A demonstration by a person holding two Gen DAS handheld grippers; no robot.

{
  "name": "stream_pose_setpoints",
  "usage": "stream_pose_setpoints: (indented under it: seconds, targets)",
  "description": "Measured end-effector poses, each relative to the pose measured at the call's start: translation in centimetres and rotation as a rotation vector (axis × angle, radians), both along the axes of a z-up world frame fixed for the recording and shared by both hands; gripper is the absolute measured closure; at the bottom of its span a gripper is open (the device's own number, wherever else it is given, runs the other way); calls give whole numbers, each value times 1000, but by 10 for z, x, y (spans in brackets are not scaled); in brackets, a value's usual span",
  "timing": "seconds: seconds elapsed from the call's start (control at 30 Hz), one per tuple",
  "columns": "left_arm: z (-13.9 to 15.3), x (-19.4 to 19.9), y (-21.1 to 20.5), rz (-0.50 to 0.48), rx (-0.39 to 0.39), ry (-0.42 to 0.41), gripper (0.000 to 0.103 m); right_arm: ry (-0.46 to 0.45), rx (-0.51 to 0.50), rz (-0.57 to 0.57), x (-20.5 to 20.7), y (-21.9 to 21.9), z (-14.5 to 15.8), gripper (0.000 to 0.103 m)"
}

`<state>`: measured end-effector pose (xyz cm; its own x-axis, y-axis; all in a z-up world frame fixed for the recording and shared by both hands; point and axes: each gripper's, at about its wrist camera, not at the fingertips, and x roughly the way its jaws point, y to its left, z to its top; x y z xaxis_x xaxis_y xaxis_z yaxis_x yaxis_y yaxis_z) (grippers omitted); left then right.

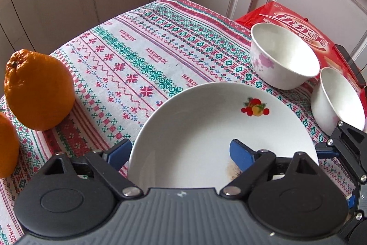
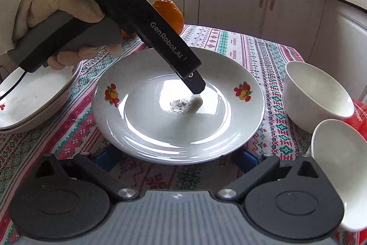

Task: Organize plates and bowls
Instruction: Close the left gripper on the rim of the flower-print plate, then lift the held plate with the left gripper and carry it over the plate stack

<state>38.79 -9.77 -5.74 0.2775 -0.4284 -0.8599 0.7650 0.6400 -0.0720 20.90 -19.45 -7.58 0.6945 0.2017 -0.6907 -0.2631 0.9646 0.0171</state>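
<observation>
The round, glossy white ceramic plate (image 1: 206,130) with small fruit decals lies flat on the tabletop (image 1: 137,56), which is covered by a woven cloth with red and green cross-stitch bands. The left gripper (image 1: 179,153) is spread wide, one blue-padded finger (image 1: 243,153) over the plate's well near a dark speckled stain, the other outside the rim, so it straddles the edge without clamping it. The right gripper (image 2: 174,160) is also released, its blue fingers splayed just at the plate's near rim, partly hidden beneath it. Two smooth white bowls, the farther bowl (image 1: 284,56) with pink flowers and the nearer bowl (image 1: 337,100), sit beside a shiny red package (image 1: 298,15). A dimpled orange citrus fruit (image 1: 39,88) stands left of the plate. Stacked plates (image 2: 34,98) rest under the gloved hand (image 2: 57,15).
</observation>
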Motion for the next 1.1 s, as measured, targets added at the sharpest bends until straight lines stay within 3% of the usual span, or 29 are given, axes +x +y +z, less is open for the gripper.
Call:
stream_pose_setpoints:
  seconds: [0.6,1.1]
  targets:
    - [2,6,-1,-72,16,52,24,-14,-4,13,-2,-1,3,3]
    - [14,-8,12,-72,-1,74,25,-18,-10,36,-12,2,16,3]
